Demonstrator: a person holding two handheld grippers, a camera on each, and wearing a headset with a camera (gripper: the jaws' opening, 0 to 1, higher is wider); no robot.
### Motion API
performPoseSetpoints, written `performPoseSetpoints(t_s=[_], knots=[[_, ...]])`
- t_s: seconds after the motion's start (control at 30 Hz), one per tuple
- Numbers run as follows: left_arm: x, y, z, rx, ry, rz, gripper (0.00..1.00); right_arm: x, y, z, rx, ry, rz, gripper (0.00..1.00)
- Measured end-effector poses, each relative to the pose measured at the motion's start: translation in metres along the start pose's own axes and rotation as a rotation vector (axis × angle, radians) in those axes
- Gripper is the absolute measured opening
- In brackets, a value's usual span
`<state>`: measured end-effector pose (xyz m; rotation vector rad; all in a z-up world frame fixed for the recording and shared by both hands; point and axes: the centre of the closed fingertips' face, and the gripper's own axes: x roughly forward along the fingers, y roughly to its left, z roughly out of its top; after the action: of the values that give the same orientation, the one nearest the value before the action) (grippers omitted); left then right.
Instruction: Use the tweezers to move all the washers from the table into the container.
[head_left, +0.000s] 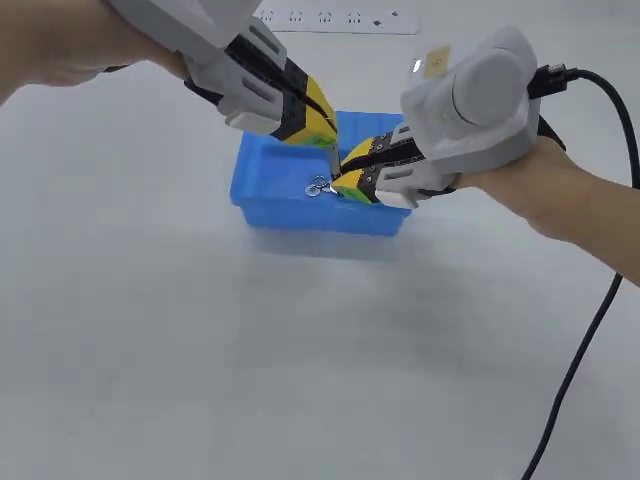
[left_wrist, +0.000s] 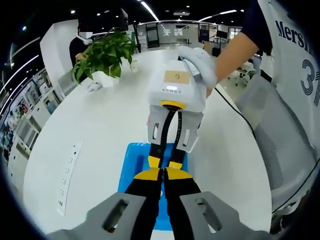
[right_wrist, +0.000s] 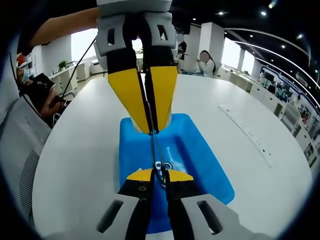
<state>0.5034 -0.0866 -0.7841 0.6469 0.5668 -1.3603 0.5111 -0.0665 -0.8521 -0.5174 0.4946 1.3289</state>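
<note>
Jaws of left gripper and right gripper pinch tweezers over washers in container; power strip behind

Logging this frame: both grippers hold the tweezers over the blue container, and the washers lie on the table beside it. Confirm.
Wrong in one respect: the washers lie inside the blue container, not on the table beside it, as the head view shows. The left gripper and right gripper do hold the tweezers over it.

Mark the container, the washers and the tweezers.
container (head_left: 290, 216): head view, on its front wall.
washers (head_left: 318, 188): head view, on the small cluster of metal rings.
tweezers (right_wrist: 153, 145): right gripper view, mid-length on the thin shaft.
</note>
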Motion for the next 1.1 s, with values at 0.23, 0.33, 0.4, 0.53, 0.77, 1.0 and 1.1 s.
performPoseSetpoints(t_s=[0.23, 0.33, 0.4, 0.53, 0.77, 1.0, 1.1], knots=[[-0.002, -0.003, 0.002, 0.023, 0.005, 0.008, 0.06, -0.002, 0.002, 0.001, -0.005, 0.0, -0.003, 0.11], [-0.006, -0.006, 0.006, 0.031, 0.004, 0.007, 0.06, -0.004, 0.002, 0.008, -0.011, -0.009, -0.007, 0.15], [-0.009, -0.007, 0.01, 0.039, -0.004, 0.013, 0.06, -0.005, 0.0, 0.013, -0.002, -0.019, -0.018, 0.19], [-0.017, -0.009, 0.021, 0.054, -0.016, 0.027, 0.06, -0.007, 0.006, 0.02, 0.007, -0.038, -0.013, 0.2], [-0.031, -0.015, 0.04, 0.084, -0.035, 0.044, 0.06, -0.016, 0.017, 0.032, -0.005, -0.071, -0.018, 0.18], [-0.046, -0.028, 0.052, 0.1, -0.038, 0.057, 0.06, -0.039, 0.022, 0.043, -0.018, -0.1, -0.036, 0.11], [-0.054, -0.034, 0.056, 0.106, -0.036, 0.069, 0.06, -0.05, 0.028, 0.047, -0.026, -0.103, -0.047, 0.1]])
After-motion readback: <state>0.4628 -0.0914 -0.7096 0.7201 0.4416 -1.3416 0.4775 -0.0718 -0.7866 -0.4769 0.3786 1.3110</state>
